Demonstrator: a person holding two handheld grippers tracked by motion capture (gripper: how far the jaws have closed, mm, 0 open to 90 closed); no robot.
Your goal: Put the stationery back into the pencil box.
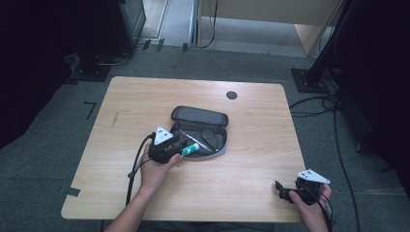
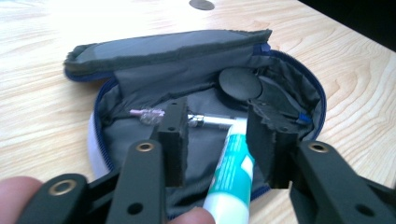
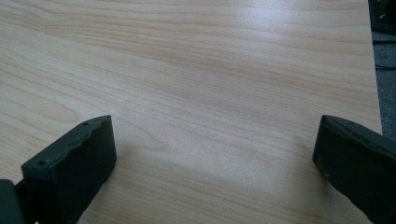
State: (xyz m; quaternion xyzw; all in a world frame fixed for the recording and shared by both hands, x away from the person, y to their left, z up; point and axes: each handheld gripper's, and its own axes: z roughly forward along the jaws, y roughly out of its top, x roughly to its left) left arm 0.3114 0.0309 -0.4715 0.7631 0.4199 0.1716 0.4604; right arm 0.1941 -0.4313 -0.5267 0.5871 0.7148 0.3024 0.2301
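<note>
1. The right hand-held gripper (image 1: 286, 192) is resting at about 5 o'clock on the worktop (image 1: 145, 96), jaws spread wide and empty, likely parked clear of the work.
2. The left hand-held gripper (image 1: 181, 147) is hovering at the case's 8 o'clock edge, jaws released around a white-and-teal tube (image 2: 231, 175); neither pad is pressing it, so it appears to be letting go.
3. The tube is lying inside the open zip case (image 2: 116, 135) at the worktop's centre, nose toward 12 o'clock, beside a thin pen-like item (image 2: 205, 120) and a dark disc (image 2: 240, 84).
</note>
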